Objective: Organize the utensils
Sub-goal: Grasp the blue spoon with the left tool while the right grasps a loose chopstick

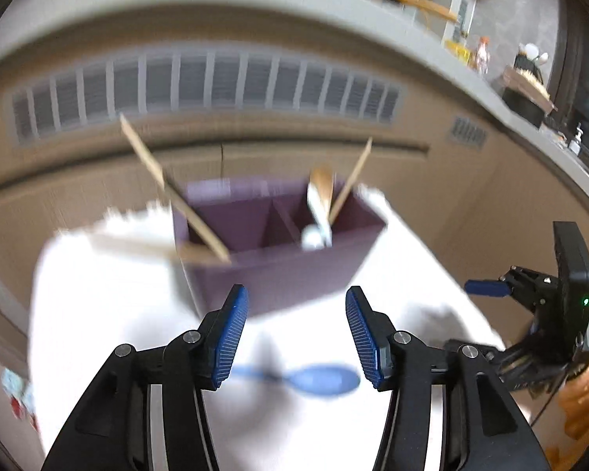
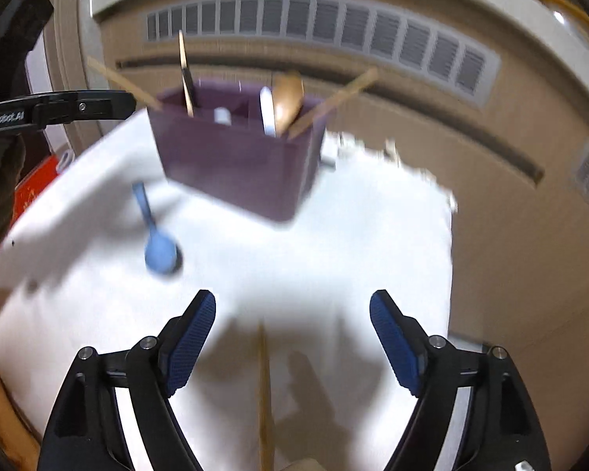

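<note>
A purple divided utensil holder [image 1: 278,271] [image 2: 235,165] stands on a white cloth and holds wooden sticks [image 1: 184,200], a wooden spoon [image 1: 321,192] [image 2: 288,98] and a white utensil [image 2: 267,114]. A blue spoon [image 1: 318,380] [image 2: 157,243] lies on the cloth in front of it. My left gripper [image 1: 296,337] is open and empty just above the blue spoon. My right gripper [image 2: 292,337] is open and empty above a wooden stick [image 2: 265,396] that lies on the cloth between its fingers. The right gripper also shows in the left wrist view [image 1: 487,288].
The white cloth [image 2: 353,235] covers a small table with edges at right and far side. Beige cabinet fronts with vent slats [image 1: 208,86] stand behind. A red item [image 2: 35,184] sits at the left. A counter with clutter [image 1: 526,78] runs at the far right.
</note>
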The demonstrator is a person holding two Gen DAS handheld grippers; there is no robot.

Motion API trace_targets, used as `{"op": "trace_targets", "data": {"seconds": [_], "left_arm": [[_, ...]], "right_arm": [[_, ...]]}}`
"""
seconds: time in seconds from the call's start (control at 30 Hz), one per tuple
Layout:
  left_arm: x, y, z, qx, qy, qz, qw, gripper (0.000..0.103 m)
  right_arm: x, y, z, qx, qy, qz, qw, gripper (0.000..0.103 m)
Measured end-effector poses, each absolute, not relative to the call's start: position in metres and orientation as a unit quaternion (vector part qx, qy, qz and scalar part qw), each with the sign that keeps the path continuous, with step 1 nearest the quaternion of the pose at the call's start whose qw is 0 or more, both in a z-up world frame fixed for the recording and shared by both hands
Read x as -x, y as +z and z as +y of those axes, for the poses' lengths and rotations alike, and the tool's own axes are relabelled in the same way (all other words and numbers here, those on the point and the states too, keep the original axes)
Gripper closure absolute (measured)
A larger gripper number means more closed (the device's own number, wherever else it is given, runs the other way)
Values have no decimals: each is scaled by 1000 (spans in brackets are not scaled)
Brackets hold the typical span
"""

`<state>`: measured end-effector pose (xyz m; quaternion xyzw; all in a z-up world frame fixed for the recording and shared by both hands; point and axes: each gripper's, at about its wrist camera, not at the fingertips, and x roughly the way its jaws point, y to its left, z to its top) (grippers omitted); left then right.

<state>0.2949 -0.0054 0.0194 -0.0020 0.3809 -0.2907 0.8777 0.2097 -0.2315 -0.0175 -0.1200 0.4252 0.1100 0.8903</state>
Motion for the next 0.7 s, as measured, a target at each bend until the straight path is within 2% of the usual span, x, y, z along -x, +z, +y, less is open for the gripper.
{"op": "trace_targets", "data": {"seconds": [0.2,0.53,0.6,0.7], "left_arm": [[-310,-25,-8,-1,-284,438,853,50],[-345,-59,-8,-5,-267,487,832,50],[-344,-65,3,13,-266,498,825,50],[-334,-67,13,19,-272,509,816,50]], "right_arm": [[-180,-53,-248,88,104,466,874,25],[-150,-65,-253,67,106,475,871,25],[-146,-69,-256,50,109,483,868,23],[-136,-75,-254,31,119,485,866,13]]}}
